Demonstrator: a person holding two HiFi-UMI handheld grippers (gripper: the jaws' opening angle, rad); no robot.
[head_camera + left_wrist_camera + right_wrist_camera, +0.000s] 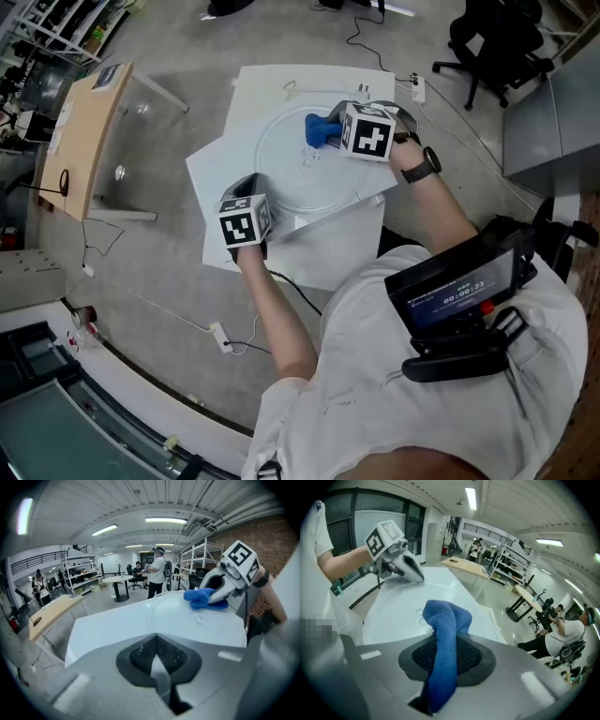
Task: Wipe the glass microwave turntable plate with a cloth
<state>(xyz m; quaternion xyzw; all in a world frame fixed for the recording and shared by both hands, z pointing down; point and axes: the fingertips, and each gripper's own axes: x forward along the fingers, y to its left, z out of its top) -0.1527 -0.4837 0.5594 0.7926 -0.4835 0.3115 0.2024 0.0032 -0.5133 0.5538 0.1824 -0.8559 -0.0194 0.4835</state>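
The clear glass turntable plate (pixel 291 178) lies flat on a white table (pixel 323 258). A blue cloth (pixel 322 131) rests on the plate's far side, and my right gripper (pixel 333 134) is shut on it. In the right gripper view the cloth (pixel 445 620) runs between the jaws and bunches up on the plate (pixel 389 616). My left gripper (pixel 255 192) sits at the plate's near-left rim, jaws shut with the rim's edge between them (pixel 157 641). Across the plate (pixel 173 611) lie the cloth (pixel 201 597) and a few water drops (pixel 199 617).
A wooden desk (pixel 84 131) stands to the left and a black office chair (pixel 497 42) at the far right. A power strip (pixel 221 336) and cables lie on the floor. People (pixel 157 573) stand far off in the hall.
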